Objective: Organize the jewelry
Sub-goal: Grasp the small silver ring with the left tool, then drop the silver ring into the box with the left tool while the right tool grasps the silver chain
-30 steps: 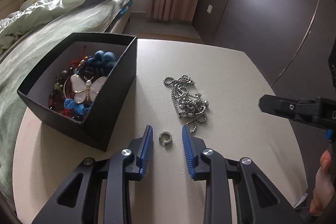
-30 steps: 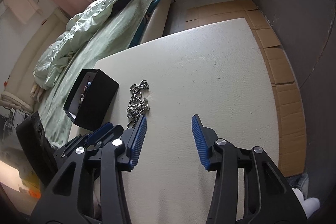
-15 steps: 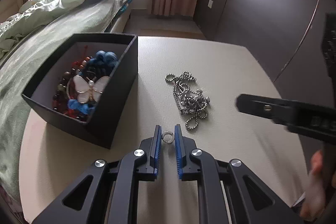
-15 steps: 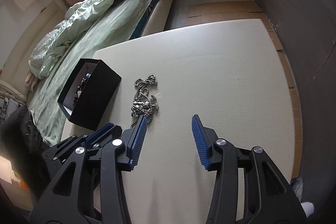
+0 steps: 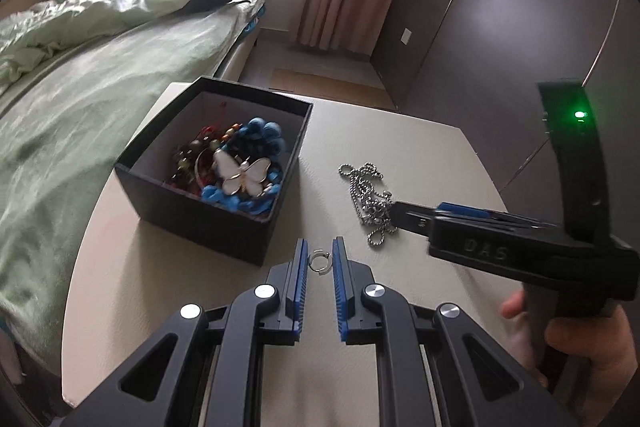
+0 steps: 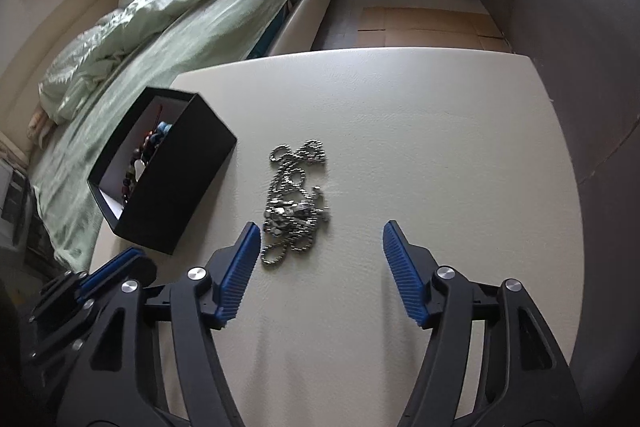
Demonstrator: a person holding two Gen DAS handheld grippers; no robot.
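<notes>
At left, in the open black cardboard box (image 5: 208, 219) on the cream table (image 5: 400, 147): already a white butterfly brooch (image 5: 240, 177) amid blue and dark beads, so sorting looks partly done. Just right of the box, pinched between the blue pads of the left gripper (image 5: 320, 267): a small silver ring (image 5: 320, 261), yet to go in; whether clear of the tabletop, hard to tell. Further right, loose on the table near the box: a tangled silver ball chain (image 5: 366, 195), not gripped and likewise still to be stowed. Over its near end, the right gripper (image 6: 316, 251), jaws opening, nothing clamped, chain just ahead of the left pad. A second ago: left jaws apart around the ring, now closed on it; right gripper off towards the table's edge with a narrower gap, now over at the chain.
</notes>
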